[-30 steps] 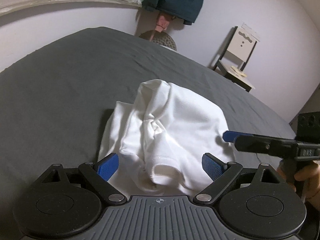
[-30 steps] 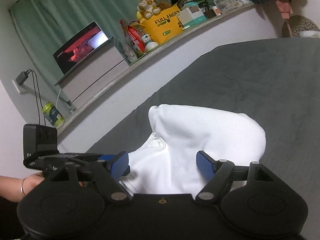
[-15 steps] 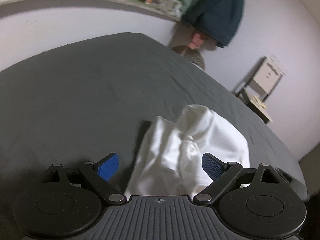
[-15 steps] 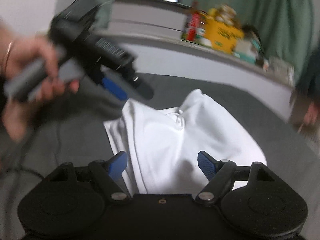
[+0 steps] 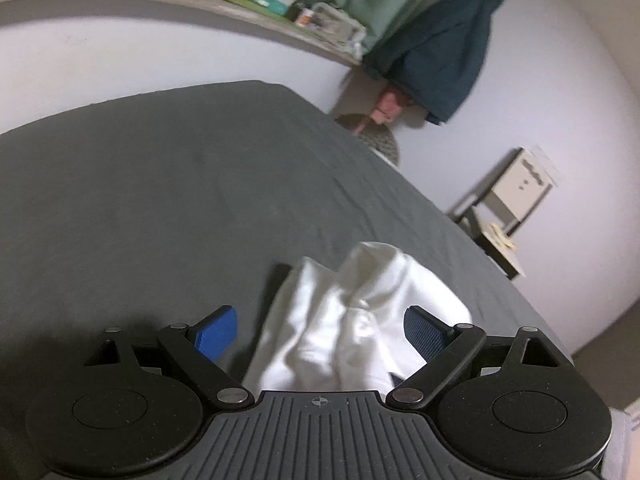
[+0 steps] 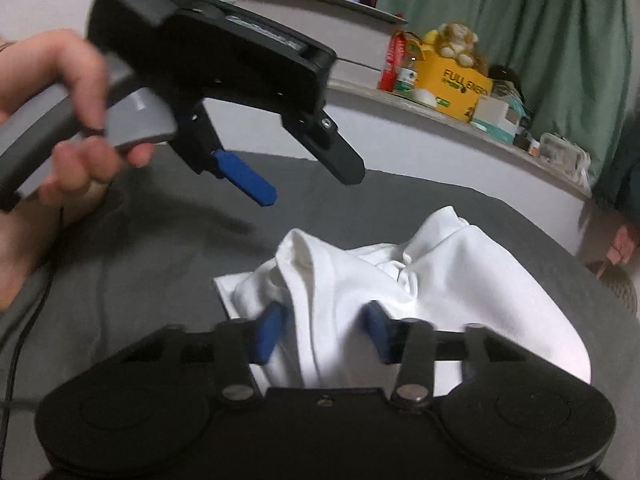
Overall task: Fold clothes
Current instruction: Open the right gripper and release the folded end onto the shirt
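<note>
Right tool (image 6: 324, 330) just closing on shirt (image 6: 440, 280) fold, frame centre; left tool (image 5: 320, 330) wide open, empty: lift slow w/ firm grip.

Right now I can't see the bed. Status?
Left hand-held gripper open, above bed. Right hand-held gripper closing on white garment, crumpled, unfolded. Nothing obstructing.

One white garment (image 6: 420, 292), crumpled heap between right gripper (image 6: 324, 334) pads. Two grippers: right one, plus left gripper (image 6: 312, 184) up-left of it. One hand (image 6: 60, 120) on left gripper's handle. One yellow box (image 6: 452, 84), one plush toy (image 6: 456, 42) atop it, far ahead. One chair (image 5: 508, 208) ahead-right of left gripper.
</note>
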Available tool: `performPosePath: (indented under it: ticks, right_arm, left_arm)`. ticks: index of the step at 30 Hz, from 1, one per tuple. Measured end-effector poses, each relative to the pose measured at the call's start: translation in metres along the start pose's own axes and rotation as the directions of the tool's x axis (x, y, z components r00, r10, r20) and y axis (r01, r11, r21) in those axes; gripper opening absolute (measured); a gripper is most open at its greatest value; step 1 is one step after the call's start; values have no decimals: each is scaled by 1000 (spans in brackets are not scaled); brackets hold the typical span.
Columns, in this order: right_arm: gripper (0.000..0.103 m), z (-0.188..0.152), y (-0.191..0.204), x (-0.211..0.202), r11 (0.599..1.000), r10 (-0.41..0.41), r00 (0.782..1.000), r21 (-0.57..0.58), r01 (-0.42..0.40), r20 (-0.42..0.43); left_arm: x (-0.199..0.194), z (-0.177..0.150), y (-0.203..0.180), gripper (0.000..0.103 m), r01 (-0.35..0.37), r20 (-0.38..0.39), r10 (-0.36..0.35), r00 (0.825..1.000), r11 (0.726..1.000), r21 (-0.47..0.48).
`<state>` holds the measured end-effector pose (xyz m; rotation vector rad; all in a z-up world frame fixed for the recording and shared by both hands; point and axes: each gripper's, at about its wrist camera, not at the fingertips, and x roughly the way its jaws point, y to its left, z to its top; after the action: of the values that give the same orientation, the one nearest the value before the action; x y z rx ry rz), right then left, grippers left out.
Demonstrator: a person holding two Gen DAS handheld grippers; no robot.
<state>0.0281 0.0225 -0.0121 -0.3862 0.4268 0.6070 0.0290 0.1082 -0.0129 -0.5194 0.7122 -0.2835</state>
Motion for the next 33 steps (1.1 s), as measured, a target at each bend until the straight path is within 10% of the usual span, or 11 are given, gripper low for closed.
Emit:
performPosePath:
  ticks: [8, 13, 23, 27, 33]
  right_arm:
    - [19, 2, 21, 4, 998, 10, 1000, -66, -11, -14]
    - [49, 10, 19, -9, 998, 22, 1000, -56, -23, -20]
    - [55, 70, -119, -27, 985, 124, 990, 128, -114, -70]
    - [50, 112, -145, 25, 958, 225, 954, 222, -180, -197]
    - [42, 138, -118, 98, 973, 221, 837, 167, -158, -500]
  left_arm:
    - [0, 2, 0, 92, 49, -13, -49, 999, 999, -4]
    - [5, -5, -10, 92, 27, -80, -18, 997, 992, 123]
    - [7, -8, -19, 91, 42, -124, -13, 992, 970, 239]
    - [6, -12, -17, 67, 45, -156, -10, 988, 973, 227]
    - [10, -12, -15, 46, 47, -174, -9, 985, 976, 214]
